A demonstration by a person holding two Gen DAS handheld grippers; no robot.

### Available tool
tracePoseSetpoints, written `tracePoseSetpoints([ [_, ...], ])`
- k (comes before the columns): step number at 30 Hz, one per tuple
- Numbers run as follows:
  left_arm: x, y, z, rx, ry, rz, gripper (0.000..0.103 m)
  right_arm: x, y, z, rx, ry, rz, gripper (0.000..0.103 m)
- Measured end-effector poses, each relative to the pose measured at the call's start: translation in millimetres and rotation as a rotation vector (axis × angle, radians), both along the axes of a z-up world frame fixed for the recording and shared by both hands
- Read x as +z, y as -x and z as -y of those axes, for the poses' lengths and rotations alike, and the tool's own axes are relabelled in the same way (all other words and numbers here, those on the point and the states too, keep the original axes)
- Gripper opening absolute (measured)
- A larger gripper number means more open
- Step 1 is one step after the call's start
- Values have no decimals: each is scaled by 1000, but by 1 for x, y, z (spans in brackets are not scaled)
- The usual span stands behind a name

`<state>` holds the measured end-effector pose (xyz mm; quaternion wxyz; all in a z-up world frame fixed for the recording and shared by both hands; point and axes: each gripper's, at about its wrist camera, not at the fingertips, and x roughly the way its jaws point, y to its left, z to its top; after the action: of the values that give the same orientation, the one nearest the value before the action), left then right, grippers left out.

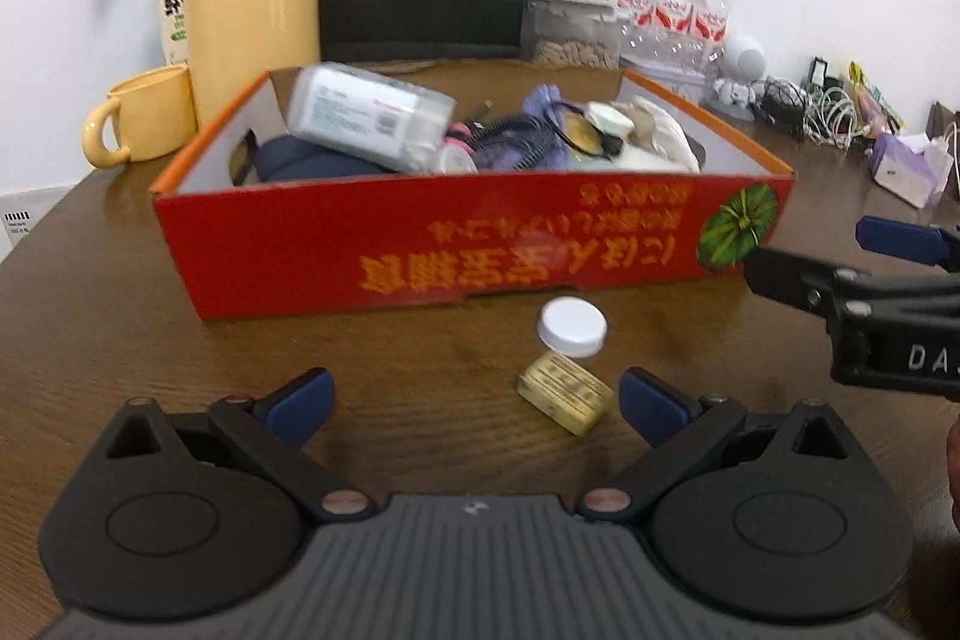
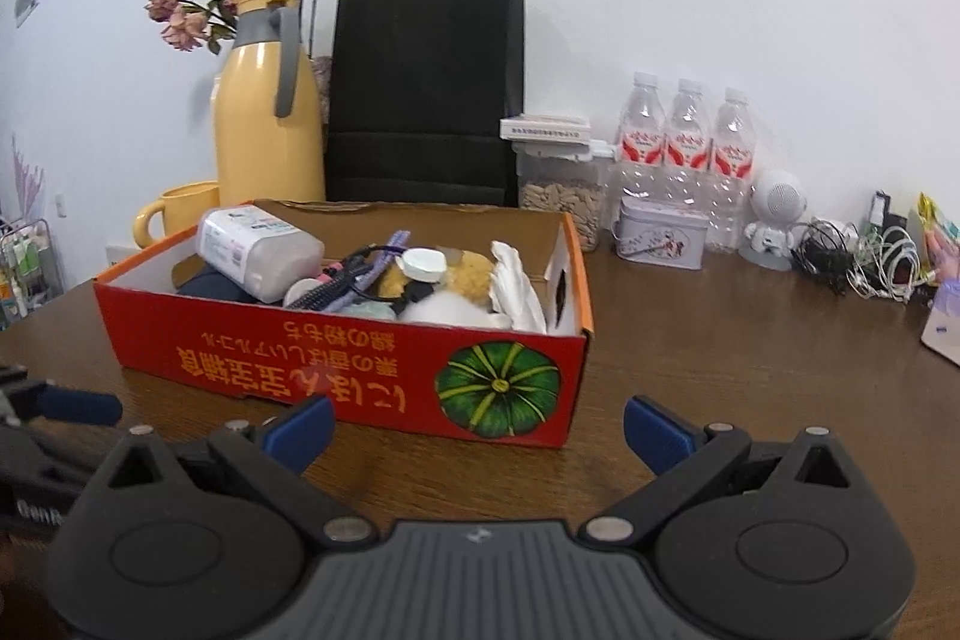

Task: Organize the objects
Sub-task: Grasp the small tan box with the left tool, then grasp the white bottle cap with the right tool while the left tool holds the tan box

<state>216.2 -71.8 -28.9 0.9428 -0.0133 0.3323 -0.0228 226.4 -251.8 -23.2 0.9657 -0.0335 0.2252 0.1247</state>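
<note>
Spread wide and empty on the left gripper [image 1: 477, 400], blue fingers [image 1: 303, 403] hovering over the brown surface [image 1: 90, 340]. Just ahead between them, a small bottle [image 1: 567, 367] with a white cap, lying loose, close to the right-hand finger but apart from it. Beyond, a red box [image 1: 468, 244] crammed with odds and ends. Likewise parted and holding nothing on the right gripper [image 2: 477, 427], facing the box's pumpkin-printed corner, not touching it.
</note>
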Motion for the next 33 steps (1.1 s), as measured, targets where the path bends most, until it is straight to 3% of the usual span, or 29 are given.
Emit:
tracePoseSetpoints([
  [9, -6, -7, 21, -15, -54, -5, 101, -3, -4, 7, -55, -13, -18, 103],
  [13, -6, -5, 26, -57, -61, 7, 74, -1, -2, 5, -49, -11, -4, 103],
  [16, -4, -1, 25, -69, -42, 28, 37, -1, -1, 5, -46, -9, -2, 103],
  [25, 1, 3, 15, -58, -1, 54, 36, -2, -1, 3, -39, 0, -3, 103],
  [33, 7, 0, -15, 26, 34, 90, 36, -8, -5, 0, -39, 21, -23, 103],
])
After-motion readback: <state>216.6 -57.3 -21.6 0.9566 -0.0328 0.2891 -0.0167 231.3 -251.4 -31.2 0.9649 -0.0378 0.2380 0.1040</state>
